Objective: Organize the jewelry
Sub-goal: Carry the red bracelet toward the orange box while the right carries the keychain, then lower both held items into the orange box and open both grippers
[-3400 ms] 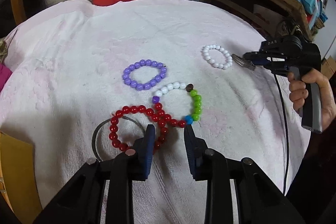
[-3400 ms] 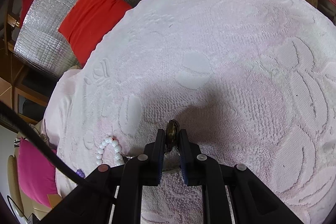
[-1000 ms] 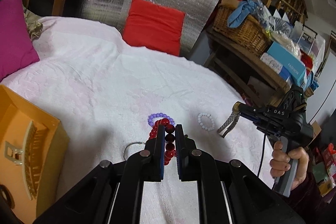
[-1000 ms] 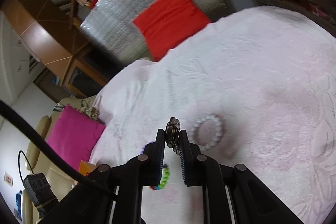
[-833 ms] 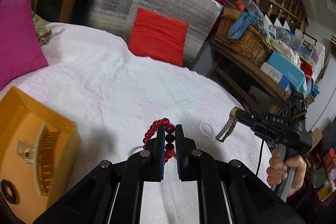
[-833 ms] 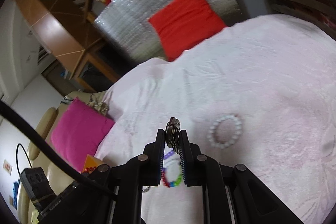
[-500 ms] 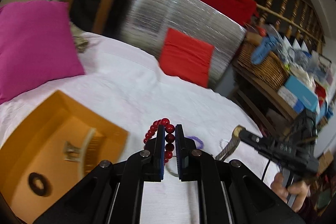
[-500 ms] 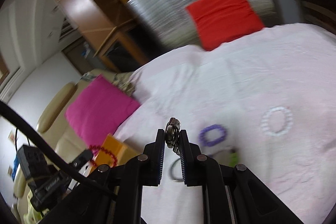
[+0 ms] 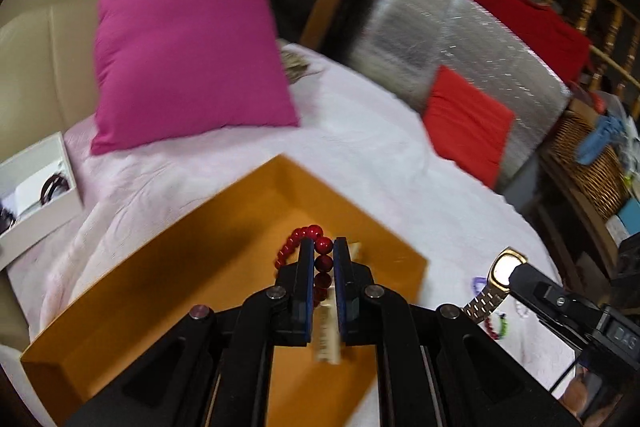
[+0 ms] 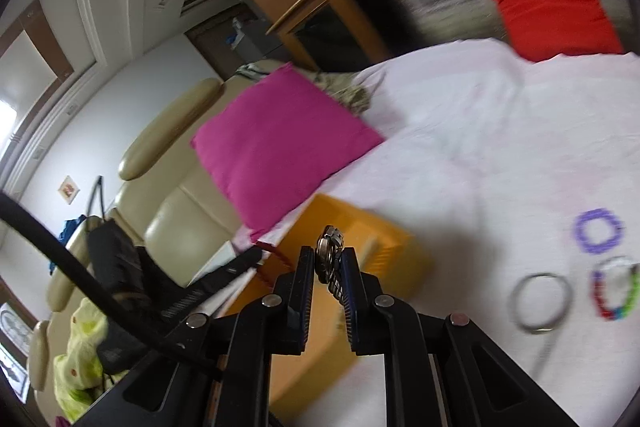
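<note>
Above the orange box (image 9: 248,227) your left gripper (image 9: 320,259) has its jaws pinching the red bracelet (image 9: 304,239); just beside the box, your right gripper (image 10: 326,263) clamps the watch (image 10: 329,251)

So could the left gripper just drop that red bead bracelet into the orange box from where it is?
Probably yes. The left gripper is shut on the red bead bracelet and looks to be over the open orange box, with nothing covering it. A pale comb-like piece already lies inside, though there seems room beside it.
</note>
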Available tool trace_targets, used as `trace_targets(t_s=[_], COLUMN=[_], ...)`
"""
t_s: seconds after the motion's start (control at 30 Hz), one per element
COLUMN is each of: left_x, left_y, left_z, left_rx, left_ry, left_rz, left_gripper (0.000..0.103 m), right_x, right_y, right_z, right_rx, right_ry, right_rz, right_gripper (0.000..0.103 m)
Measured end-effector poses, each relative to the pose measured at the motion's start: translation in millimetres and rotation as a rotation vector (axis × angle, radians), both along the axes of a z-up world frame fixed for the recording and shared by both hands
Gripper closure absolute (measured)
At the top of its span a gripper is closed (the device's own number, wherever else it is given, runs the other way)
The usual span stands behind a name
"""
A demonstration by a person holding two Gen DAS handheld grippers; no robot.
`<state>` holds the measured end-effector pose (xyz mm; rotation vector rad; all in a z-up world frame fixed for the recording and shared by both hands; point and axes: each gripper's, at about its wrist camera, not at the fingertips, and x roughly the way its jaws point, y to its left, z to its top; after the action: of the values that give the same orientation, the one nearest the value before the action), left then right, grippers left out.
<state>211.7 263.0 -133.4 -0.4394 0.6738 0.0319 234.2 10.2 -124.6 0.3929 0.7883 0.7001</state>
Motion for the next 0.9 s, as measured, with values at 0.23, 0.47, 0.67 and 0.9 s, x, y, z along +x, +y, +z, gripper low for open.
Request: trace_targets(t_s=[0.23, 0.47, 0.67, 0.9], left_x=[-6.6, -3.9, 10.9, 10.2], left_y=[32.6, 51.9, 49.5, 44.2], left_z=[-19.0, -36.1, -50.8, -44.7], left_rx=[-0.028, -0.025, -0.012, 0.067], left_ry=[0.092, 0.169, 0.225, 0.221], left_rz=[0.097, 0.118, 0.09, 0.128], left_gripper=[0.094, 0.094, 0.094, 0.069], right_x=[-4.4, -19.7, -24.2, -16.3], right_y=[61.6, 98.0, 113.5, 103.1], right_z=[-10.7, -40.4, -65.7, -71.0], right_rx=[-0.023, -0.053, -0.113, -0.082], right_ry=[0.041, 0.105, 0.153, 0.187], right_rz=[0.097, 0.164, 0.173, 0.152], right_gripper=[0.088, 0.088, 0.088, 0.082])
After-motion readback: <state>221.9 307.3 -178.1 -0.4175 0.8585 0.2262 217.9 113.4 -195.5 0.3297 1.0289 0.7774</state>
